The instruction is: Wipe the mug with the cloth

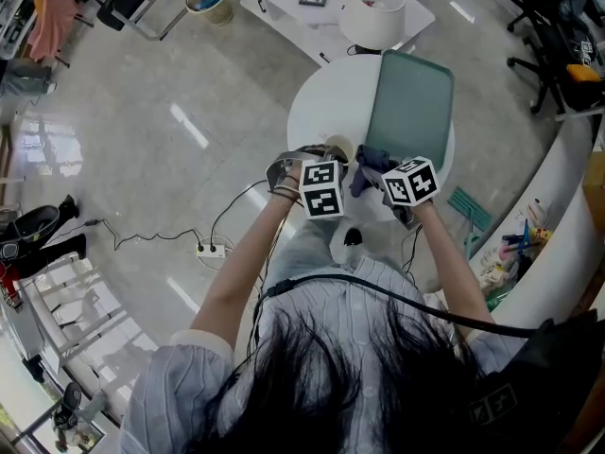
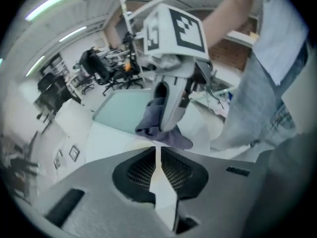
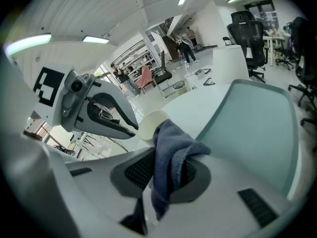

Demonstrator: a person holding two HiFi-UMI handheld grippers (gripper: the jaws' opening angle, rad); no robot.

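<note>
Above the round white table (image 1: 319,102), my left gripper (image 1: 328,164) is shut on a cream mug (image 1: 338,147). In the left gripper view only a pale strip of the mug (image 2: 161,185) shows between the closed jaws of that gripper (image 2: 157,157). My right gripper (image 1: 380,173) is shut on a dark blue cloth (image 1: 367,164) just right of the mug. In the right gripper view the cloth (image 3: 171,148) bunches up out of the right gripper (image 3: 166,170) and touches the mug's (image 3: 151,125) rim. The other view shows the cloth (image 2: 158,123) hanging under the right gripper.
A pale green tray (image 1: 411,102) lies on the far right of the table. Behind it stands a white desk with a white tub (image 1: 373,12). Office chairs (image 1: 558,26) stand at the right; a power strip (image 1: 213,249) and cables lie on the floor at the left.
</note>
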